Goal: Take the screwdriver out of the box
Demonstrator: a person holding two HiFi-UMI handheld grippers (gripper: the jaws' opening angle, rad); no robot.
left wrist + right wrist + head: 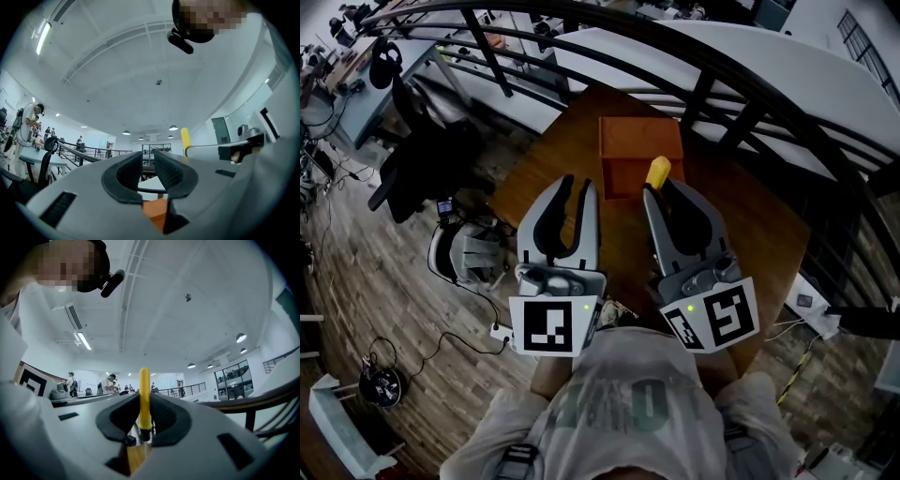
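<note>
The site is an open-plan lab or workshop on a railed mezzanine. Left of the left gripper (576,185) are a worn wood-plank floor (356,281) with trailing black cables (455,339), a black swivel office chair (417,173) and a pale workbench loaded with equipment (370,89). Beyond the right gripper (660,187) runs a curved black metal railing (700,97). Ahead of the left gripper, people (29,123) stand at benches under round white ceiling lamps (173,127).

- screwdriver (144,397): smooth yellow plastic handle, slight gloss; thin shaft looks like metal.
- left gripper (577,183), right gripper (664,190): matt grey plastic shells.
- pads (169,171): black, ribbed, rubbery.
- box (639,145): matt orange-brown; wood or card, cannot tell.
- table (750,216): smooth brown wood, faint sheen.
- floor (375,291): wood planks, dull.
- railing (703,56): dark, smooth metal.
</note>
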